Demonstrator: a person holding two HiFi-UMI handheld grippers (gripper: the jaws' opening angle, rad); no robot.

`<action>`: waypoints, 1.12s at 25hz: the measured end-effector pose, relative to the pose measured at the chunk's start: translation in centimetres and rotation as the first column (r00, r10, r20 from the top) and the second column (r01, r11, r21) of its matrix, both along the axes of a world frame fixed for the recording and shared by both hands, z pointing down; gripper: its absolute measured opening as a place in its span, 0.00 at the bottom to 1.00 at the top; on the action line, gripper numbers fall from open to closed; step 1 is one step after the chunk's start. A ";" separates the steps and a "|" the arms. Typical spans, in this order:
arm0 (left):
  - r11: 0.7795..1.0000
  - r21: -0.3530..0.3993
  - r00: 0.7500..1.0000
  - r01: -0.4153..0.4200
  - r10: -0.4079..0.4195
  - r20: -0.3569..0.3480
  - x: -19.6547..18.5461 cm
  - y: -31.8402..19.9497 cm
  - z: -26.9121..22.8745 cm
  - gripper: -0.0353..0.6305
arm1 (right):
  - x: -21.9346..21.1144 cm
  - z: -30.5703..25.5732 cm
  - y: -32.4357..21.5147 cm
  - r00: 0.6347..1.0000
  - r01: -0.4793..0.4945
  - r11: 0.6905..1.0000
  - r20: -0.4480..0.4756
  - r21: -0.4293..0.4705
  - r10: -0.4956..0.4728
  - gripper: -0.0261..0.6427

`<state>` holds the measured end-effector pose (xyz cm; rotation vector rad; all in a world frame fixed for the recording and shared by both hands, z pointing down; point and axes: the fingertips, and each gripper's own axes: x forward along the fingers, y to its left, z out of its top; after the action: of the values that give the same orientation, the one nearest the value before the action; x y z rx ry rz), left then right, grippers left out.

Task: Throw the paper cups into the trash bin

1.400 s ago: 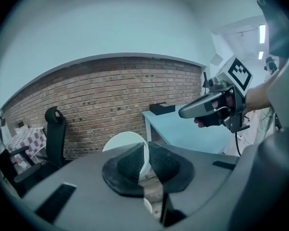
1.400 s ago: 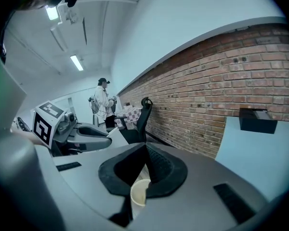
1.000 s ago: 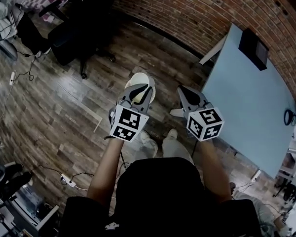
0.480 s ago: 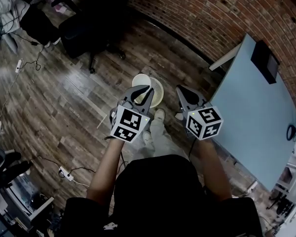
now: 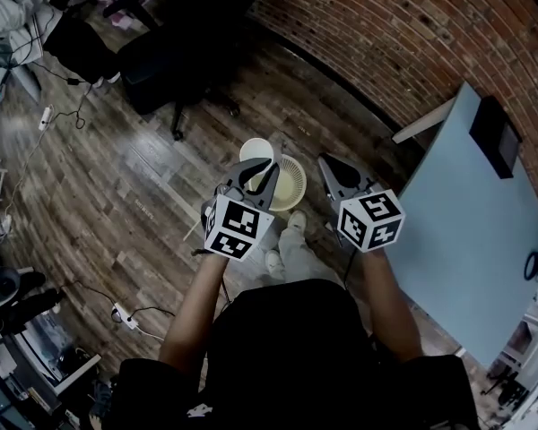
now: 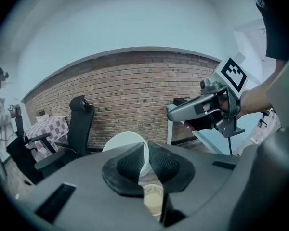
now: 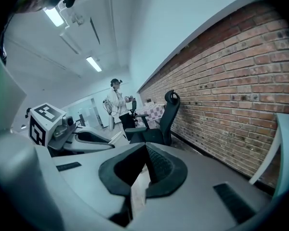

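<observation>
One paper cup (image 6: 120,139) in left gripper's (image 6: 147,150) jaws, right gripper (image 7: 145,148) closed

Black office chair (image 5: 175,65) stands by the brick wall (image 5: 403,34), apart from blue table (image 5: 466,231).

Ribbed black pads (image 6: 129,163) of the left hand-held gripper (image 5: 262,165) pinch a matt paper cup (image 5: 254,148); below lies a glossy wood floor (image 5: 117,195), ahead a rough brick wall (image 5: 386,34).
</observation>
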<state>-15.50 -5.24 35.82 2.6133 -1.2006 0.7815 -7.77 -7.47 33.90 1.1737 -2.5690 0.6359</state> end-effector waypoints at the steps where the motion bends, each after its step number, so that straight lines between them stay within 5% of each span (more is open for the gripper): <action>1: 1.000 -0.002 1.000 0.000 0.000 0.003 0.1 -0.7 0.1 0.11 | 0.1 0.0 -0.7 1.000 0.003 1.000 0.011 -0.001 -0.003 0.03; 14: 0.993 -0.118 1.000 0.021 -0.018 0.025 3.3 -6.3 3.8 0.11 | 4.0 3.3 -7.2 0.998 0.000 0.997 0.065 -0.083 0.005 0.03; 28: 0.966 -0.253 0.997 0.051 -0.034 0.072 1.4 -8.2 8.4 0.11 | 5.3 7.4 -9.9 0.991 -0.064 0.981 0.102 -0.185 0.084 0.03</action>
<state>-14.14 -13.41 44.17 2.3636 -1.0872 0.9539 -2.45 -17.41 41.32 1.2080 -2.5002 0.9549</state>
